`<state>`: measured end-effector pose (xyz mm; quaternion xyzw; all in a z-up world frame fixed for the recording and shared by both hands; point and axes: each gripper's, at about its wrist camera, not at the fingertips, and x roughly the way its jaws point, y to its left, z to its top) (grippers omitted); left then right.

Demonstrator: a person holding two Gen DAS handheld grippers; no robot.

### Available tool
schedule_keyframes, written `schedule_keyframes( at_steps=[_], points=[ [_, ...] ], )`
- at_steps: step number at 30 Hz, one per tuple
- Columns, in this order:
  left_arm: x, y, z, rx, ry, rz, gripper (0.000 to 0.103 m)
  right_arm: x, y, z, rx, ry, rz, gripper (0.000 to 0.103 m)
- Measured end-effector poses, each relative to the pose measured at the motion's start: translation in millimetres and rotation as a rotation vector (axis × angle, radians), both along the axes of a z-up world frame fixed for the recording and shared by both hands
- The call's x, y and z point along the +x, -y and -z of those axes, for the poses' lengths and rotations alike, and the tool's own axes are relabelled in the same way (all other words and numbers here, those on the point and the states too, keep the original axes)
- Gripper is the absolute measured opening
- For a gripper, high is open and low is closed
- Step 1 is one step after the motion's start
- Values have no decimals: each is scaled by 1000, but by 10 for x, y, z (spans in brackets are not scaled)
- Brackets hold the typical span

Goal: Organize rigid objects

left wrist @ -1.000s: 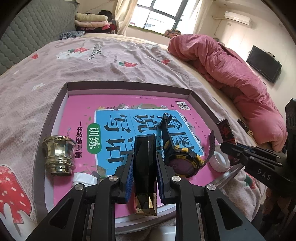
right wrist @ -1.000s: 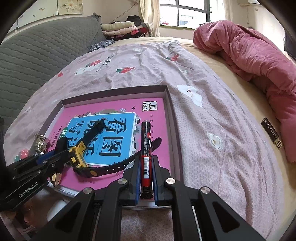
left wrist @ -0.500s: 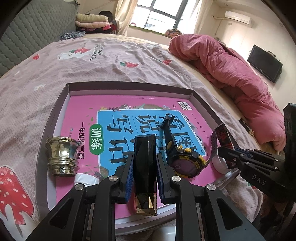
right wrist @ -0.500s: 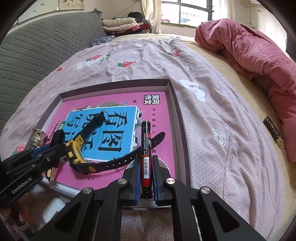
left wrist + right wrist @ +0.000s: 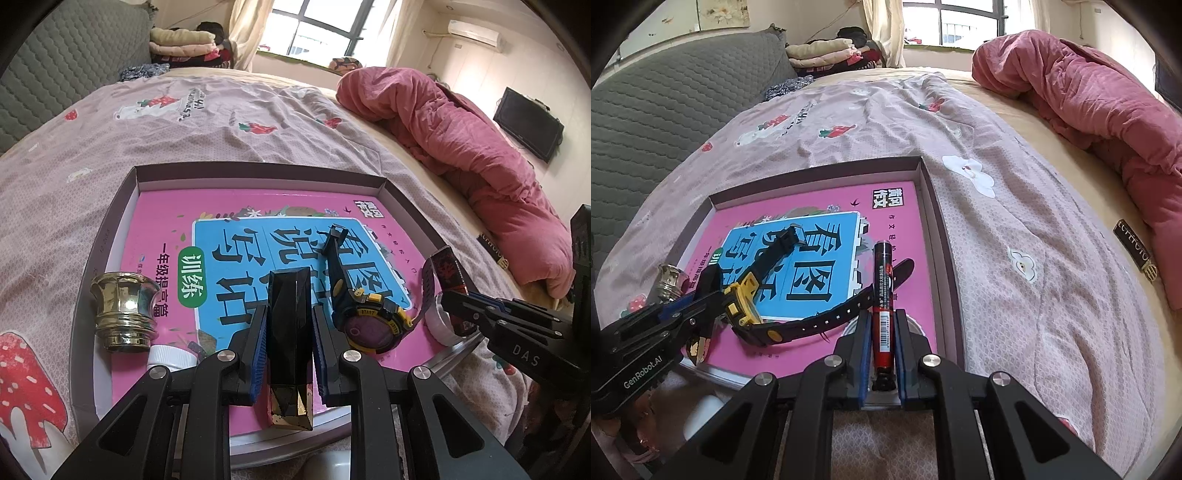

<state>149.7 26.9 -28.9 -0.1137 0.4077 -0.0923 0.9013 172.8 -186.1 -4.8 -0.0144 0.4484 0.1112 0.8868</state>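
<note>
**Two claws, two loads, both over the near edge of the tray**

The left claw pinches a black faceted case with a gold-flecked end, pads pressed on both its long sides. The case points out over the near edge of the tray, a shallow box lying on the bed. The right claw is pressed tight on a red battery, which also points out over the tray's near edge, close to its right wall.

Inside the tray a pink book covers the floor. On the book, just right of the case, lies a black and yellow watch, its strap running under the battery's far end. At the tray's left side stands a brass cup, with a white cap just beside it toward the near edge.

The step in hand looks like carrying both items to a resting place in the tray. Next, each claw probably needs to lower its load onto a bare patch of book, clear of the watch strap, then spread its jaws.

Whether either load already touches the book cannot be told. A white round thing beside the watch is half hidden by the right claw's arm. The tray's near edge is masked by the claws.
</note>
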Motion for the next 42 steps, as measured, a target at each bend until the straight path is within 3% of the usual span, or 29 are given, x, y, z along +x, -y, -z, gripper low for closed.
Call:
schedule_keyframes(
  at_steps=[19,42],
  points=[
    [9,-114,5,7,-5,-52,22,-70,116,-100,7,24,31,18],
    [2,32,10,-15,-9,33,22,-239,192,-162,7,36,49,18]
  ],
)
